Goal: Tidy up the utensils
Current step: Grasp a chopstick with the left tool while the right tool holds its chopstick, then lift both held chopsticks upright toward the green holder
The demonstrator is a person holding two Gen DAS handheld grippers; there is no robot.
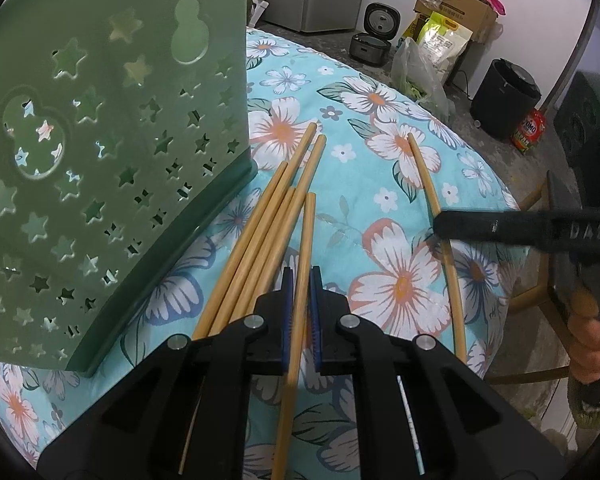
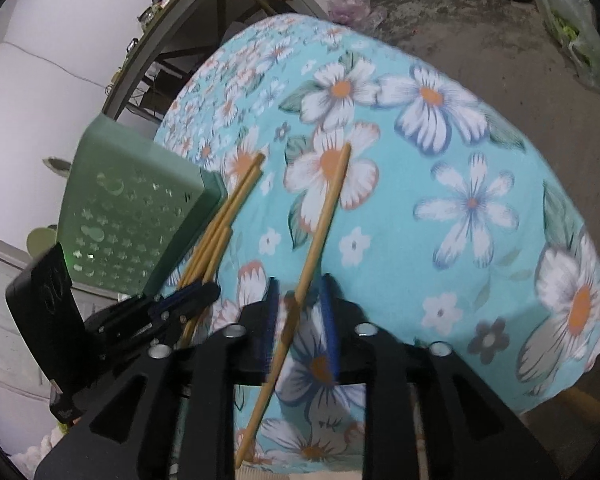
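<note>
Several bamboo chopsticks [image 1: 268, 224] lie in a bundle on the floral cloth beside a green star-cut utensil holder [image 1: 100, 152]. My left gripper [image 1: 300, 280] has its blue pads closed on one chopstick [image 1: 302, 280] at the bundle's right side. A separate chopstick [image 1: 432, 200] lies to the right. In the right wrist view that lone chopstick [image 2: 320, 236] runs between the blue pads of my right gripper [image 2: 300, 292], which stand apart around it. The holder [image 2: 132, 216], the bundle [image 2: 220, 224] and my left gripper [image 2: 184, 300] show at the left there.
The table [image 1: 380, 160] has a turquoise flowered cloth and a rounded edge. On the floor beyond are rice cookers [image 1: 370, 46], a black bin [image 1: 504, 96], bags and a cardboard box [image 1: 456, 12]. Shelving [image 2: 180, 32] stands behind the table.
</note>
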